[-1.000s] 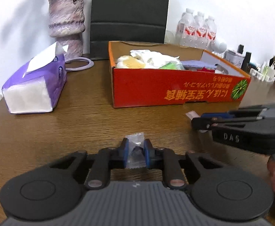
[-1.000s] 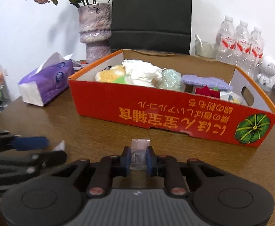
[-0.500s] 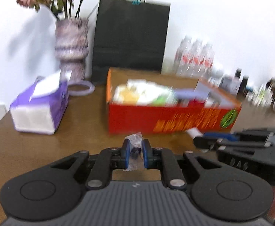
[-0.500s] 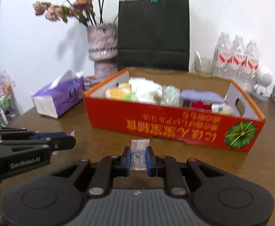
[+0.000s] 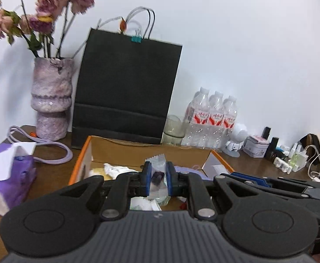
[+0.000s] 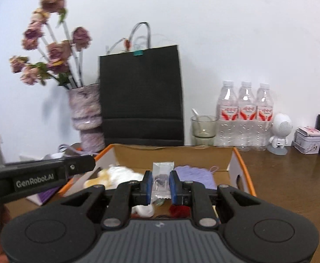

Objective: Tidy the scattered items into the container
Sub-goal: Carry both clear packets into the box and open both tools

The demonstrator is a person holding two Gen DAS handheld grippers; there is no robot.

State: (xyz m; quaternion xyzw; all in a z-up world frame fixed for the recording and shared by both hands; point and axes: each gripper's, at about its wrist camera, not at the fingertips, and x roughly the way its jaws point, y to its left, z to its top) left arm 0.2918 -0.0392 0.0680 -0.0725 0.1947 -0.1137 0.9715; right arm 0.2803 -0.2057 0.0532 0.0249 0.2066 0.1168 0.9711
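Observation:
My left gripper (image 5: 157,178) is shut on a small clear candy packet (image 5: 156,164) and holds it above the open orange cardboard box (image 5: 82,160). My right gripper (image 6: 161,183) is shut on a second clear candy packet (image 6: 162,171), also above the box (image 6: 241,164). The box holds a white cloth (image 6: 120,173), a purple knitted cloth (image 6: 195,175), something red (image 6: 178,210) and other items. Each gripper's body shows in the other's view, the right one (image 5: 280,186) and the left one (image 6: 39,175), side by side.
Behind the box stand a black paper bag (image 6: 141,94), a vase of dried roses (image 5: 51,96), a glass (image 6: 203,127) and three water bottles (image 6: 245,114). A purple tissue pack (image 5: 4,175) lies left. A white robot figure (image 6: 279,133), a tin (image 6: 307,140) and small bottles sit right.
Both grippers have risen from table level and moved forward, each with its packet. They now hang over the open box instead of in front of its red side.

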